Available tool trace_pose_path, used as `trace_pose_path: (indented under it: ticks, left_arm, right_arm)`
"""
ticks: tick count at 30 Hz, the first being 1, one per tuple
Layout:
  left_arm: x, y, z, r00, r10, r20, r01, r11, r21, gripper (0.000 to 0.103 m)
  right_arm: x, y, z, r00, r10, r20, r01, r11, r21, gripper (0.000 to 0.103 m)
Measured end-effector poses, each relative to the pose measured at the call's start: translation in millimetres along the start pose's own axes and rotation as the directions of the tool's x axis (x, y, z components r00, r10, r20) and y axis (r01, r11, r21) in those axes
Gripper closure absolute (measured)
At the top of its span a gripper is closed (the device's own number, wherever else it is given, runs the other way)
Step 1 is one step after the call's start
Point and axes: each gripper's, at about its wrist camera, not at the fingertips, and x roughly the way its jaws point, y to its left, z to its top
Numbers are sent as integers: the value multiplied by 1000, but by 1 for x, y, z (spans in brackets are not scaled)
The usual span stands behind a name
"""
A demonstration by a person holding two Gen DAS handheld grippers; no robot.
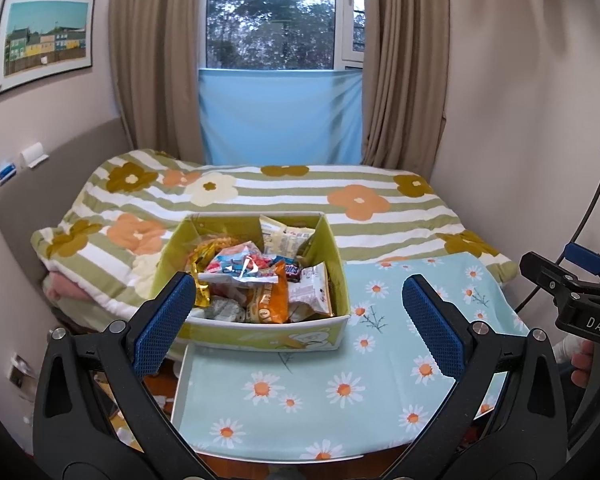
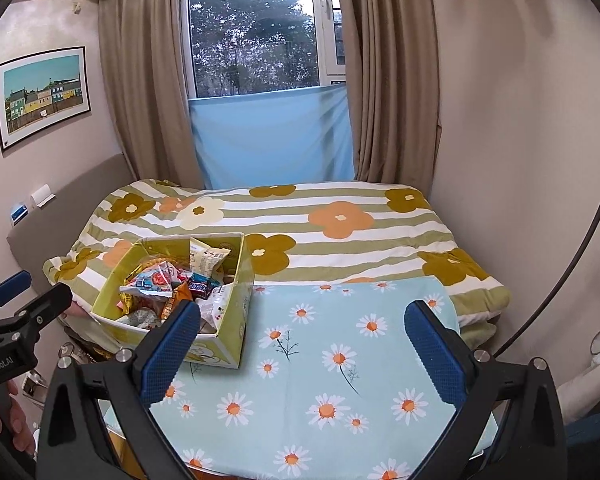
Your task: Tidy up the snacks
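The left gripper [image 1: 298, 326] has its blue-padded fingers [image 1: 162, 326] spread wide with nothing between them, hovering above the worktop [image 1: 340, 392], which is covered in a pale blue daisy-print cloth; its left finger overlaps the near left corner of the green box [image 1: 260, 336] in view, though whether it touches cannot be told. The right gripper [image 2: 304, 350] is likewise wide apart and empty, held over the bare middle of the cloth, with the box just beyond its left finger. The box sits at the far left of the worktop, up against the bed, and is heaped with snack packets [image 1: 256, 280]: an orange bag, a small dark chocolate bar, a gold foil wrapper and white and cream pouches; most print is too small to read. Behind lies the bed [image 1: 340, 200] under a green-striped quilt with large flowers, then beige curtains [image 1: 152, 56], a window [image 1: 272, 12] with its lower part covered by blue fabric, and a framed picture [image 1: 44, 40] of coloured houses on the left wall. Each gripper appears at the edge of the other's view, with fingertips of the person's hand partly cut off there
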Motion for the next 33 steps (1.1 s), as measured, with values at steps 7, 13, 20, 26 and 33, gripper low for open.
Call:
trace_pose_path:
  ticks: [7, 13, 20, 26, 33]
  left_arm:
    - [1, -1, 1, 1000, -2, 0, 2, 1000, 1, 1]
    - [3, -1, 2, 1000, -1, -4, 1, 1000, -2, 1]
    - [4, 0, 1, 1000, 1, -2, -1, 1000, -3, 1]
    - [4, 2, 0, 1000, 2, -6, -3, 1000, -7, 1]
    - [3, 2, -1, 1000, 3, -5, -3, 1000, -5, 1]
  right_arm:
    - [-1, 1, 0, 1000, -21, 2, 21, 1000, -4, 1]
    - [-1, 1, 0, 999, -33, 1, 33, 999, -4, 1]
    - [-2, 5, 0, 999, -49, 7, 49, 999, -7, 1]
    - [-2, 4, 0, 999, -50, 8, 50, 999, -8, 1]
    - [-1, 5, 0, 998, -58, 8, 58, 998, 3, 1]
